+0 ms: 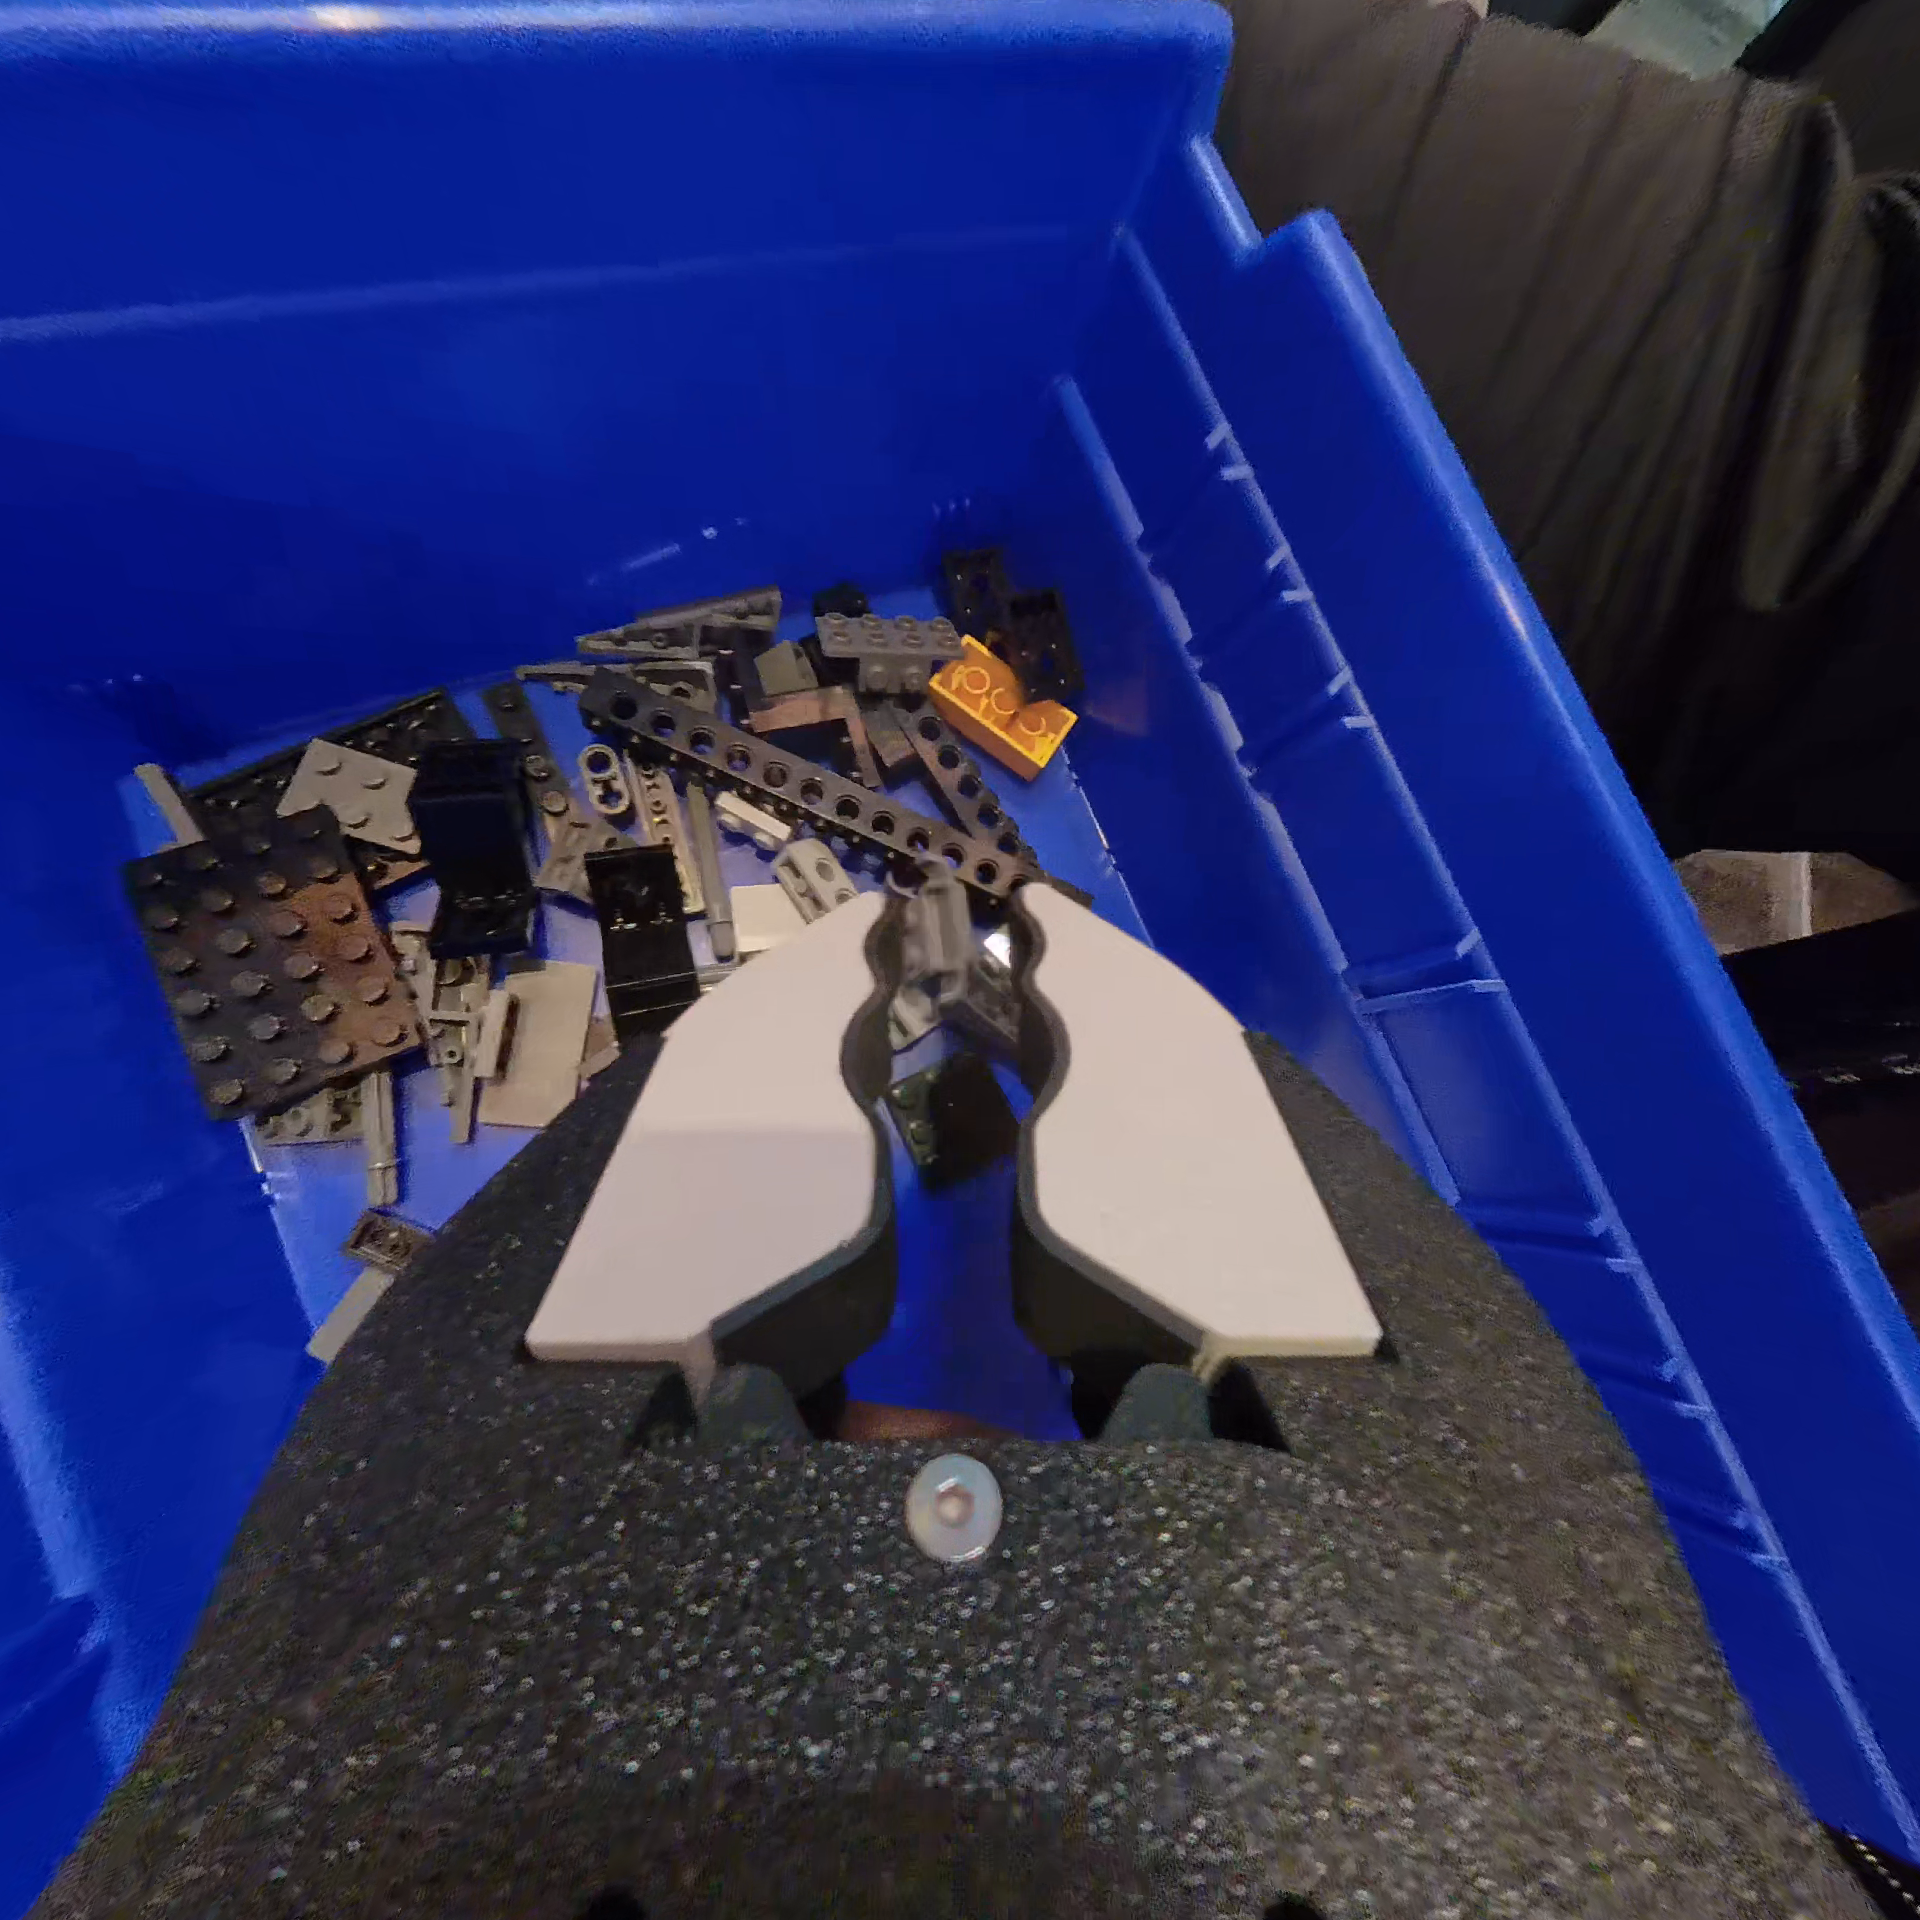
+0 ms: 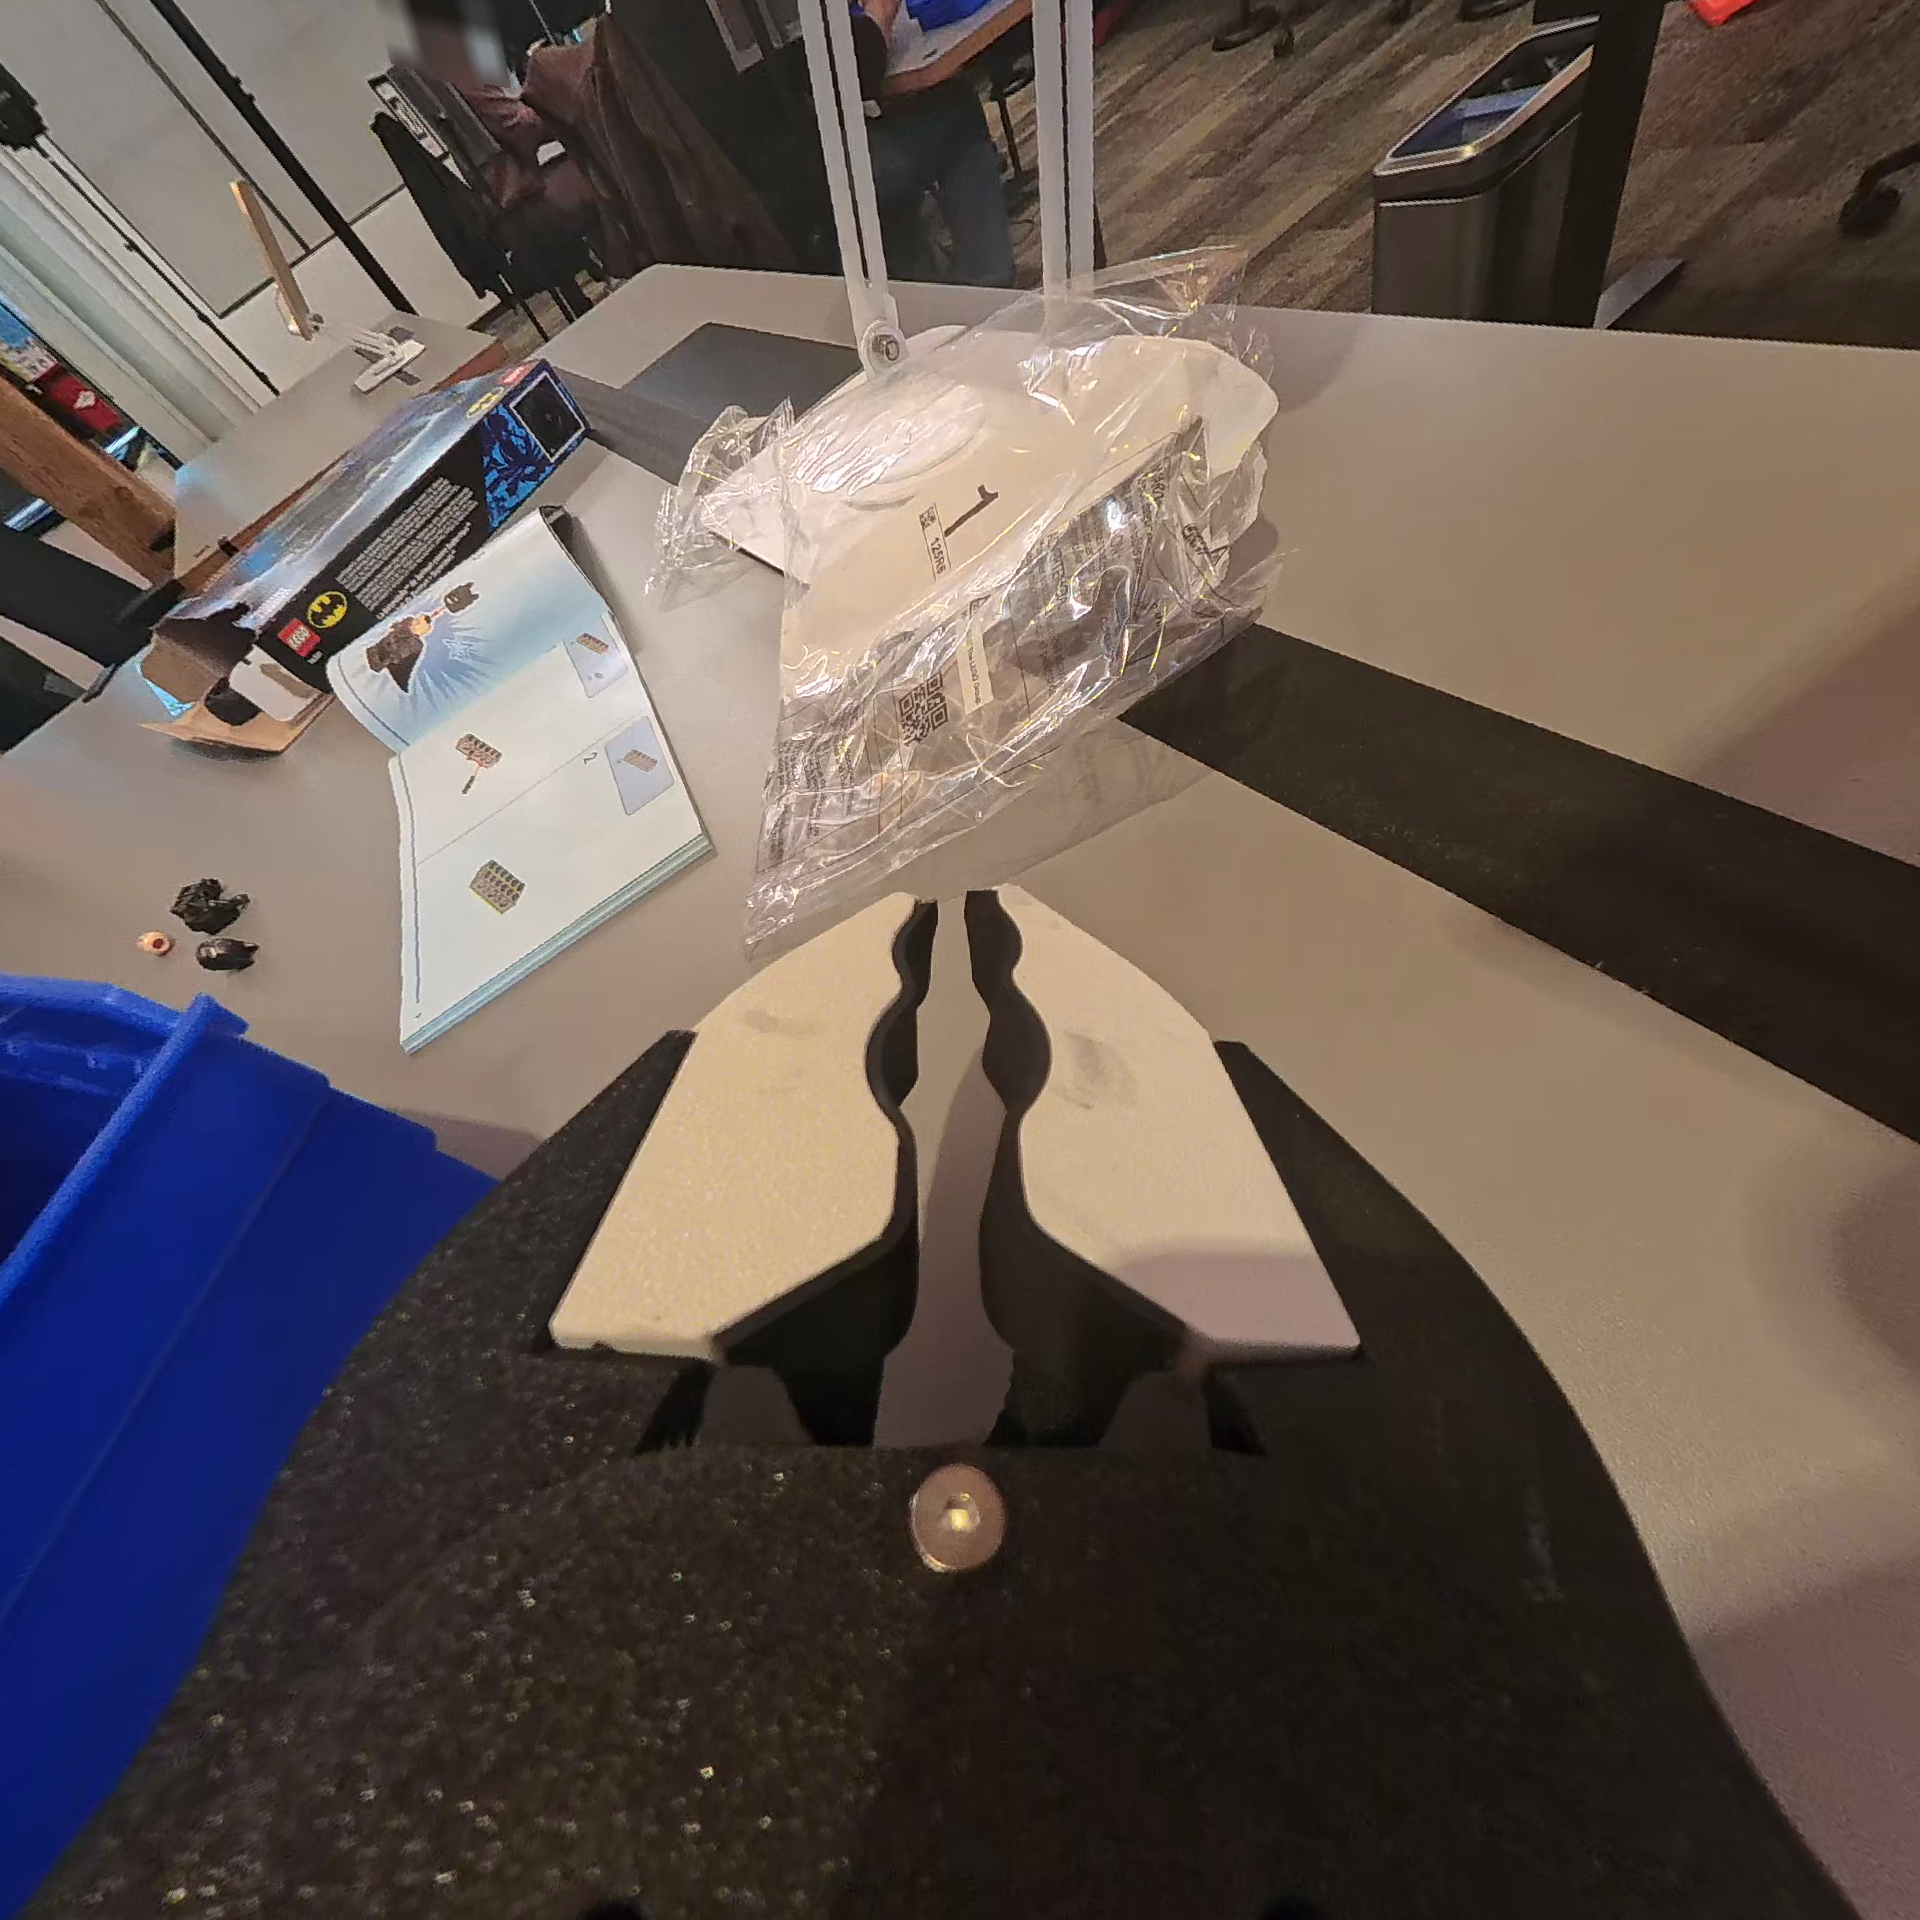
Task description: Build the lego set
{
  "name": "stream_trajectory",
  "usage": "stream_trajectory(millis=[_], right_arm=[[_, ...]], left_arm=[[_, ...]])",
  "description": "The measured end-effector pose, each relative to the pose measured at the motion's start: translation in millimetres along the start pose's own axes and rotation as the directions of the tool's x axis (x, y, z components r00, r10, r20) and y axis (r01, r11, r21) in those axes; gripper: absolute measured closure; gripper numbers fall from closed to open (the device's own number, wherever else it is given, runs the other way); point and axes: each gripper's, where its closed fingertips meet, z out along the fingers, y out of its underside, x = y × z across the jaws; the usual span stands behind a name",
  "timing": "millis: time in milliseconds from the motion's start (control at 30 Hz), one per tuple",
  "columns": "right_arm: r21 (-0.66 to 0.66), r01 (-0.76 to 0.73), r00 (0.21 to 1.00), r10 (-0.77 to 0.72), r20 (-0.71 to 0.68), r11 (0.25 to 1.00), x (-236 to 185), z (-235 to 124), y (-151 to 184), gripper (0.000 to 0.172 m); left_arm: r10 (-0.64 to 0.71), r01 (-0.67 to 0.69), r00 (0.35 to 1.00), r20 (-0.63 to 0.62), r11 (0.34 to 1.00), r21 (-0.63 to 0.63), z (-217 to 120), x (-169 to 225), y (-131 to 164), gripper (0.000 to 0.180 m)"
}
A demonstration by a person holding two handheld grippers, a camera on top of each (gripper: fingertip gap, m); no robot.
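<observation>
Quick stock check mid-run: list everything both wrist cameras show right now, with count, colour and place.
Bin: one, blue, around the left gripper.
Toy bricks: many, black and grey, bin floor.
Holed beam: one, black, atop the pile.
Orange brick: one, far right of the pile.
Plastic bag: one, clear, at the right gripper's tips.
Booklet: one, open, on the table.
Box: one, dark, behind the booklet.
Left gripper: small grey piece between its fingers.
Right gripper: nearly closed on the bag's edge.
</observation>
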Motion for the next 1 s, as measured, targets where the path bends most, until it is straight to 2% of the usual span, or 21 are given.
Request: stream_trajectory(millis=[100, 233, 333, 467, 500, 533, 767, 833, 1000], right_arm=[[0.001, 0.000, 1.000, 0.000, 0.000, 1.000, 0, 0, 0, 0.164], [-0.002, -0.002, 1.000, 0.002, 0.004, 1.000, 0, 0, 0, 0.164], [-0.003, -0.003, 1.000, 0.003, 0.007, 1.000, 0, 0, 0, 0.164], [0.000, -0.002, 1.000, 0.002, 0.007, 1.000, 0, 0, 0, 0.164], [0.001, -0.002, 1.000, 0.002, 0.007, 1.000, 0, 0, 0, 0.164], [0.001, -0.003, 1.000, 0.003, 0.008, 1.000, 0, 0, 0, 0.164], [-0.005, -0.012, 1.000, 0.012, 0.017, 1.000, 0, 0, 1, 0.164], [-0.005, -0.012, 1.000, 0.012, 0.017, 1.000, 0, 0, 0, 0.164], [-0.005, -0.012, 1.000, 0.012, 0.018, 1.000, 0, 1, 0, 0.164]], left_arm=[[0.049, -0.047, 0.996, 0.071, 0.999, -0.023, 0, -6, 2, 0.146], [0.083, -0.077, 0.968, 0.238, 0.997, -0.031, -11, -31, -2, 0.147], [0.137, -0.099, 0.916, 0.377, 0.988, -0.119, -15, -57, 6, 0.147], [0.168, -0.103, 0.920, 0.354, 0.976, -0.194, -4, -59, 17, 0.148], [0.173, -0.105, 0.922, 0.346, 0.973, -0.206, 0, -59, 19, 0.155], [0.174, -0.112, 0.926, 0.334, 0.974, -0.198, 2, -58, 18, 0.163], [0.179, -0.180, 0.936, 0.304, 0.983, -0.027, -6, -40, -15, 0.163], [0.176, -0.167, 0.938, 0.299, 0.984, -0.057, -6, -40, -11, 0.151], [0.190, -0.152, 0.881, 0.433, 0.981, -0.121, -21, -65, -3, 0.147]])
